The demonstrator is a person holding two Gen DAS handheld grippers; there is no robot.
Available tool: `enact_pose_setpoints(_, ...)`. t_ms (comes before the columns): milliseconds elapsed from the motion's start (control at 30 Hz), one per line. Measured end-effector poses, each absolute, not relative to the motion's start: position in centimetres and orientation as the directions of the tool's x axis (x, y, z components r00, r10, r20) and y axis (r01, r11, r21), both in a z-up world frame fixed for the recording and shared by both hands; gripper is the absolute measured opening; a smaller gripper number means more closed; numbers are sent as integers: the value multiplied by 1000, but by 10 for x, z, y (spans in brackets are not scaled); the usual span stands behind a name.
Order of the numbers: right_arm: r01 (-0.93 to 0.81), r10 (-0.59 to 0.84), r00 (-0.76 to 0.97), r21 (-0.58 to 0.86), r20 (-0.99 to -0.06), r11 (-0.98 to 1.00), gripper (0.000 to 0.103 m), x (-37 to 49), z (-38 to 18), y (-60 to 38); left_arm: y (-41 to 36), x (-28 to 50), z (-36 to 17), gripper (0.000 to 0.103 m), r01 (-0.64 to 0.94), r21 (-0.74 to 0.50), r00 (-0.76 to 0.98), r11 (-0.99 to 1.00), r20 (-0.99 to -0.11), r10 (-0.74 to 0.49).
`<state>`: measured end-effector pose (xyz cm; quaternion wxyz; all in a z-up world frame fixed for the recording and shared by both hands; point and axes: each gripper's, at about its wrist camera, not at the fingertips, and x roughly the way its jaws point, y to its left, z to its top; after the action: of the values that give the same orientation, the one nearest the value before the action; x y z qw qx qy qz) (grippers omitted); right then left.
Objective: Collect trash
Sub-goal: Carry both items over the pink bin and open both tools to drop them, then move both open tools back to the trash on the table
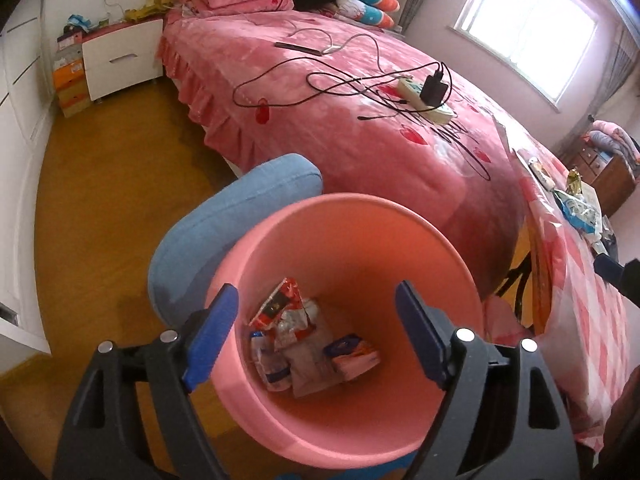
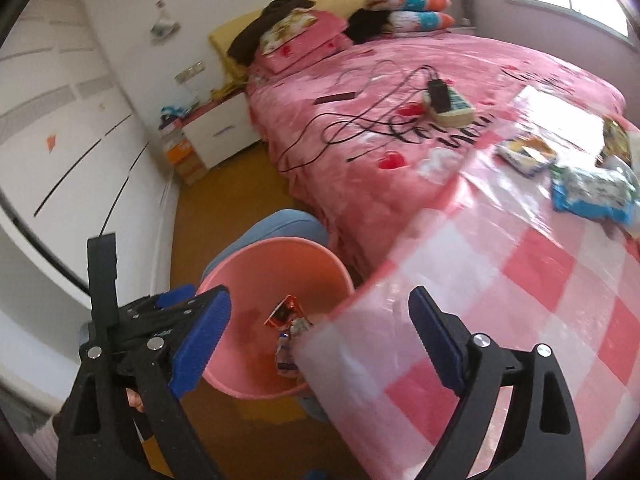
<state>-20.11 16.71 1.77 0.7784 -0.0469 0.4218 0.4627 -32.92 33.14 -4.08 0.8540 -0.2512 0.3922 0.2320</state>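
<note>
The bed (image 2: 400,92) fills most of the room, and its loose black cables (image 2: 360,120) and power strip (image 2: 452,106) are the biggest hazard: a careless reach across the blanket could snag a cord and drag the strip along. Next is the table with the checked pink cloth (image 2: 520,320), whose glossy surface looks slippery, so a wrapper pinched at one edge may slide away instead of lifting. The one pink bin (image 1: 344,248) stands on the floor against a blue cushioned seat (image 1: 240,200), beside the table corner; a light wrapper dropped from high up could flutter past its rim. Inside lie roughly four crumpled wrappers (image 1: 304,344), though they overlap too much to count surely. On the cloth at least three snack packets (image 2: 592,192) remain, well apart from both tools: a blue-and-white one, a yellow one (image 2: 528,154) and a greenish one at the far edge. The left gripper (image 1: 316,340) hovers over the bin mouth, fingers spread and holding nothing; the right gripper (image 2: 320,344) is likewise spread and bare above the table corner
</note>
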Motion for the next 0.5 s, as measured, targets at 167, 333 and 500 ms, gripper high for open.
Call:
enact_pose_setpoints(167, -736, 669, 237, 319, -704, 597, 90, -199, 14, 148, 323, -328, -40, 82, -574, -258, 591, 778, -788, 175)
enact_pose_setpoints(333, -714, 655, 254, 319, -711, 623, 90, -199, 8, 127, 310, -322, -32, 82, -542, -257, 599, 800, -786, 154)
enact_pose_setpoints(500, -685, 647, 268, 331, -714, 648, 90, -198, 3, 100, 295, -314, -21, 82, -510, -239, 607, 827, -781, 149)
